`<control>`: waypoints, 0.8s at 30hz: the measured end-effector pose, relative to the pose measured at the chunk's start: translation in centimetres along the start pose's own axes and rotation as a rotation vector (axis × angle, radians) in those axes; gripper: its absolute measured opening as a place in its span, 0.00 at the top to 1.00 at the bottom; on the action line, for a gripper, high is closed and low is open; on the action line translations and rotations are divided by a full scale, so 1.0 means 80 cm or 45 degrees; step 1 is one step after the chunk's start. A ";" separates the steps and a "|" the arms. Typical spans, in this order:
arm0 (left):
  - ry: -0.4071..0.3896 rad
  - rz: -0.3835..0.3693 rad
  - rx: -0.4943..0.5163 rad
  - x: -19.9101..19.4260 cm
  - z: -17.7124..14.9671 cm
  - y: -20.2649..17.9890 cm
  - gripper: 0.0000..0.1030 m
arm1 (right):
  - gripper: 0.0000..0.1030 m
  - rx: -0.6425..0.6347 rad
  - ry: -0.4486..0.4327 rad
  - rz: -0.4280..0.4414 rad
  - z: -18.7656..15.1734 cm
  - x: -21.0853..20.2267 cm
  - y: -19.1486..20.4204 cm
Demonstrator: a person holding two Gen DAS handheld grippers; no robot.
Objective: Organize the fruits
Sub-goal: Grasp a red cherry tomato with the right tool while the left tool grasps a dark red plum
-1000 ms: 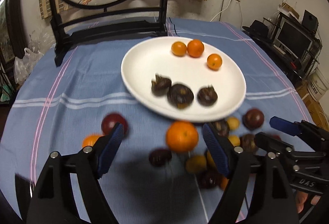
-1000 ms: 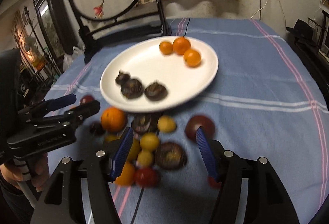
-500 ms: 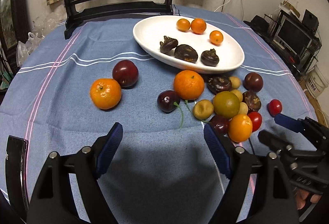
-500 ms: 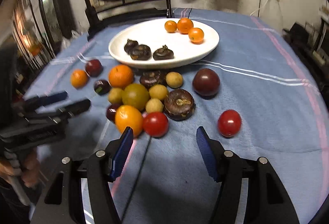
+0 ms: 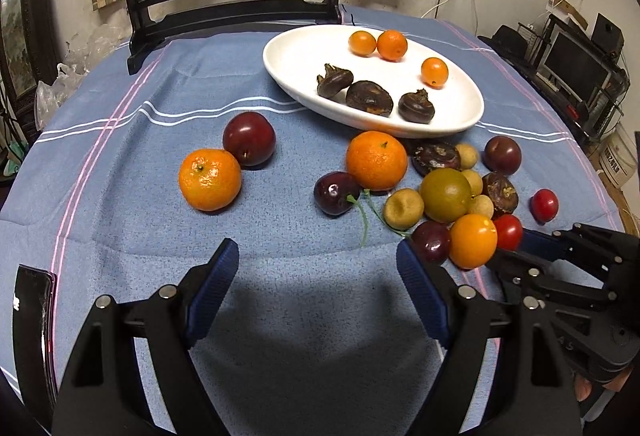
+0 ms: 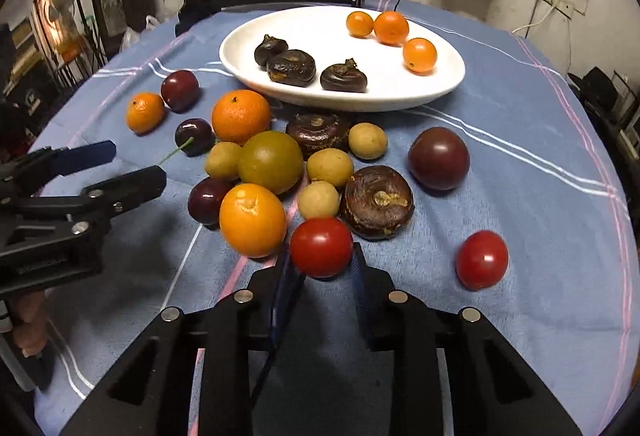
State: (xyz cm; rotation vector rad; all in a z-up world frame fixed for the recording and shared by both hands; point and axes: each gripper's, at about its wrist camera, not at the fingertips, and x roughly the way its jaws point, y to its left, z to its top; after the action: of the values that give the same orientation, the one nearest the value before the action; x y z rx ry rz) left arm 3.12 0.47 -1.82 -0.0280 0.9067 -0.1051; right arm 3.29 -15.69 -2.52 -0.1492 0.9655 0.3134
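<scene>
Close to the camera, the right gripper (image 6: 322, 268) has just closed its jaws on a red cherry tomato (image 6: 321, 247), one blue pad against each side of it. The tomato sits on the blue tablecloth (image 6: 520, 195) at the near edge of a cluster of fruit. Touching its left side is a small orange (image 6: 253, 220); just behind it are a pale yellow longan (image 6: 318, 199) and a dark brown water chestnut (image 6: 378, 201). A second cherry tomato (image 6: 482, 259) lies apart to the right, and a dark plum (image 6: 438, 157) lies beyond that.

To the left, the left gripper (image 5: 316, 288) hangs over bare cloth with its jaws wide apart and nothing between them. Ahead of it lie a cherry (image 5: 336, 193) with a green stem, a large orange (image 5: 376, 160) and, well to the left, another orange (image 5: 209, 179) touching a second dark plum (image 5: 249, 138). A greenish round fruit (image 5: 445, 194) sits in the middle of the cluster, with more longans and chestnuts around it.

Farther back is a white oval plate (image 6: 440, 83). On it, three water chestnuts (image 6: 291, 67) are grouped toward the left and three kumquats (image 6: 391, 27) toward the right. Behind the plate stands a dark wooden frame (image 5: 232, 11) holding a round painted screen, at the far edge of the table.
</scene>
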 end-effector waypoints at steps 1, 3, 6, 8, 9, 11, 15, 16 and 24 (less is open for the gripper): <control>0.004 0.002 0.001 0.001 -0.001 0.000 0.23 | 0.72 0.029 -0.008 0.036 -0.001 -0.003 -0.006; 0.008 0.016 0.010 0.005 -0.001 -0.002 0.23 | 0.72 0.085 -0.025 0.074 -0.003 -0.008 -0.018; 0.009 0.040 0.035 0.011 -0.003 -0.006 0.23 | 0.72 0.128 -0.027 0.086 -0.008 -0.010 -0.028; 0.015 0.052 0.050 0.015 -0.003 -0.009 0.24 | 0.72 0.129 -0.026 0.089 -0.011 -0.010 -0.028; 0.020 0.059 0.054 0.018 -0.003 -0.010 0.26 | 0.72 0.125 -0.030 0.085 -0.011 -0.011 -0.027; 0.045 0.064 0.046 0.023 -0.003 -0.009 0.30 | 0.72 0.112 -0.035 0.090 -0.012 -0.012 -0.025; 0.069 0.116 0.043 0.030 0.002 -0.010 0.33 | 0.72 0.118 -0.058 0.112 -0.014 -0.019 -0.027; 0.070 0.120 0.051 0.031 0.004 -0.012 0.34 | 0.72 0.123 -0.066 0.119 -0.014 -0.022 -0.027; 0.057 0.124 0.089 0.054 0.032 -0.018 0.44 | 0.72 0.117 -0.074 0.150 -0.016 -0.026 -0.025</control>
State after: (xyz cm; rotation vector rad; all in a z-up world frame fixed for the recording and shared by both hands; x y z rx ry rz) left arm 7.62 -1.47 -3.53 0.0840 0.9470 -0.0466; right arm 1.83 -18.35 -1.57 0.0011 0.9308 0.3787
